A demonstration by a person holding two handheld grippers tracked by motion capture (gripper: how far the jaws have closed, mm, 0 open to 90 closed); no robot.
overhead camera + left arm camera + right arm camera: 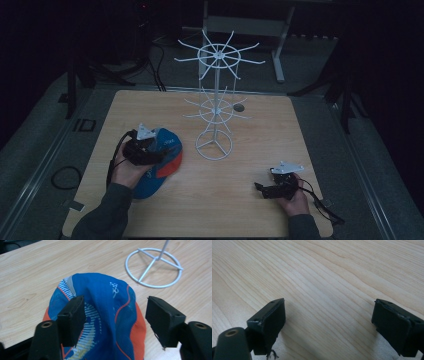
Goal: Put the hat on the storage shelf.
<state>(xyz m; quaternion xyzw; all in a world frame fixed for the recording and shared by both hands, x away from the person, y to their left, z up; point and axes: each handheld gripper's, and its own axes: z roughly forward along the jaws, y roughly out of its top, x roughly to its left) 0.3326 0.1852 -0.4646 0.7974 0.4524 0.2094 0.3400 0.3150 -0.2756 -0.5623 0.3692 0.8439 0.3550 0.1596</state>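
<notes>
Cap [110,315] of blue mesh with orange trim and white stripes, lying on the wooden surface [250,150] just left of the white wire rack [215,100]. Near end cut off at the bottom of the left gripper view, small white print too blurred to read. Sits directly under the left gripper [115,317], jaws spread either side without pinching; right gripper [329,322] likewise spread, over bare wood well apart.

It looked like a dim lab or studio: a wooden worktop [250,200] ringed by dark tripod legs [80,85], cables [157,70] at 11 o'clock.
</notes>
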